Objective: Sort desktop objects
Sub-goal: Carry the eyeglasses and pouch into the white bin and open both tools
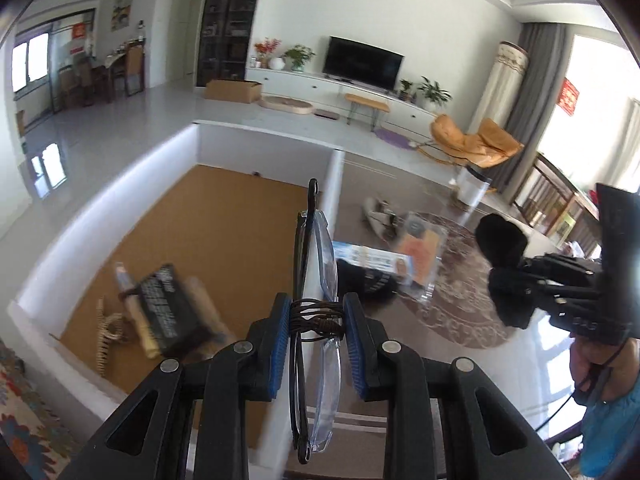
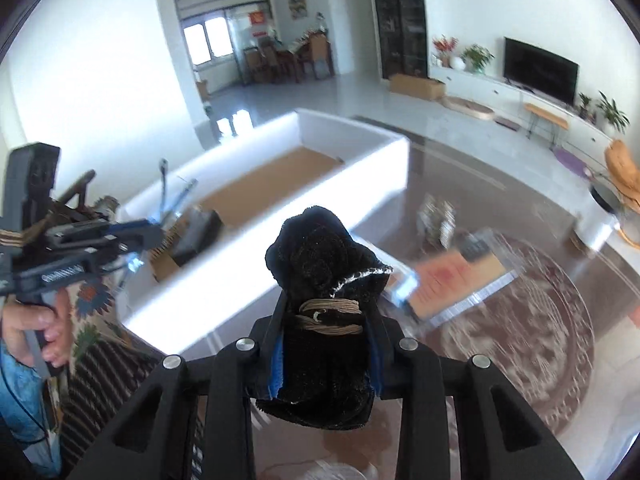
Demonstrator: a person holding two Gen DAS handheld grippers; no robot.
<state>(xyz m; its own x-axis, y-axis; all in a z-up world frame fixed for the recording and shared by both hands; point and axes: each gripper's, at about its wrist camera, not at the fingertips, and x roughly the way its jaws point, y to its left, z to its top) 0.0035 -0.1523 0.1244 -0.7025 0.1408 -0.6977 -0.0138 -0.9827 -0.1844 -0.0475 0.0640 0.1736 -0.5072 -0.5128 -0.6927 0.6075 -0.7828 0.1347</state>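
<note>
My left gripper (image 1: 316,320) is clamping thin-framed, clear-lensed glasses (image 1: 316,264) above the white box (image 1: 120,184); my right gripper (image 2: 326,320) is pinching what looks like fuzzy black cloth (image 2: 320,256) beside it.

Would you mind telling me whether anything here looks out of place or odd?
Nothing looks damaged or spilled. The left hand-held gripper holds folded glasses edge-on, and the right hand-held gripper holds a bunched black cloth. A black box lies tilted in the white tray, and cards sit loosely scattered on the table.
</note>
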